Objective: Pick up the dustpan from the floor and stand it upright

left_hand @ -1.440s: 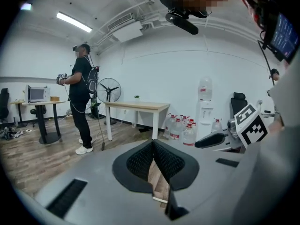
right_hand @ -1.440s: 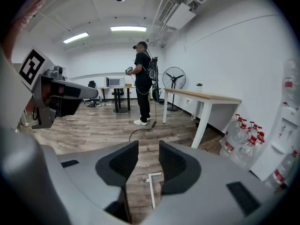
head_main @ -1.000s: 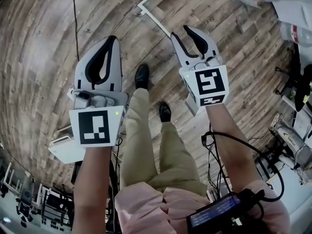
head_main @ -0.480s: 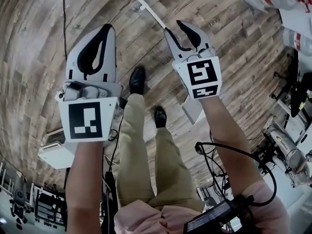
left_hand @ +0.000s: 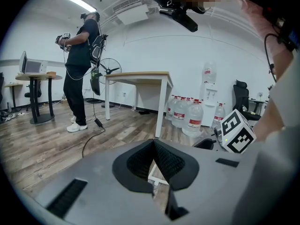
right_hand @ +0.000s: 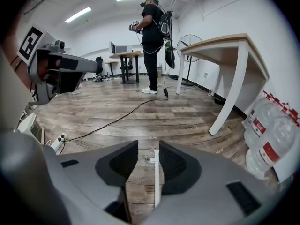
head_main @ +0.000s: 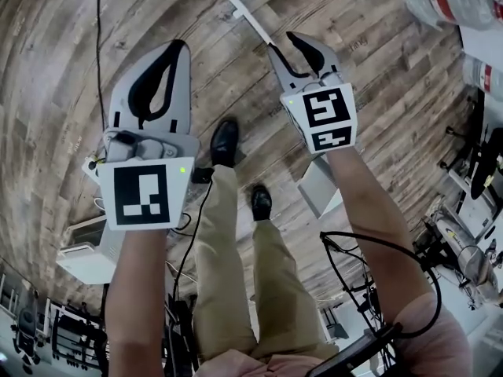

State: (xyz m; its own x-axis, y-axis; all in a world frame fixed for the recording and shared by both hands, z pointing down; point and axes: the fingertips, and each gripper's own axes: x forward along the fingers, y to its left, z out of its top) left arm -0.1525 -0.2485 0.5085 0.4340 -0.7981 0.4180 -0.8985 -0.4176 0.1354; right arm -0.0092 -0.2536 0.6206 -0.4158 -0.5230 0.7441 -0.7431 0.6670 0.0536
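The wearer's black shoes (head_main: pixel 226 140) stand on the plank floor (head_main: pixel 63 69) between the two arms. The left gripper (head_main: pixel 177 47) is held out over the boards with its dark pads pressed together at the tips and nothing pinched between them. The right gripper (head_main: pixel 283 44) has its jaws spread. The white dustpan (head_main: pixel 253 18) has its thin handle running through that gap, close against the right-hand pad with bare space on the other side. The T-shaped end of the handle sticks out past the jaw tips, and the pale pan end shows under the right forearm. I cannot tell whether it rests on the floor. Further off, a black cable (right_hand: pixel 117 118) snakes over the boards. A white-legged table (right_hand: pixel 234 43) stands with water bottles (right_hand: pixel 274 125) beside it, and another person (right_hand: pixel 152 41) stands at the far end.
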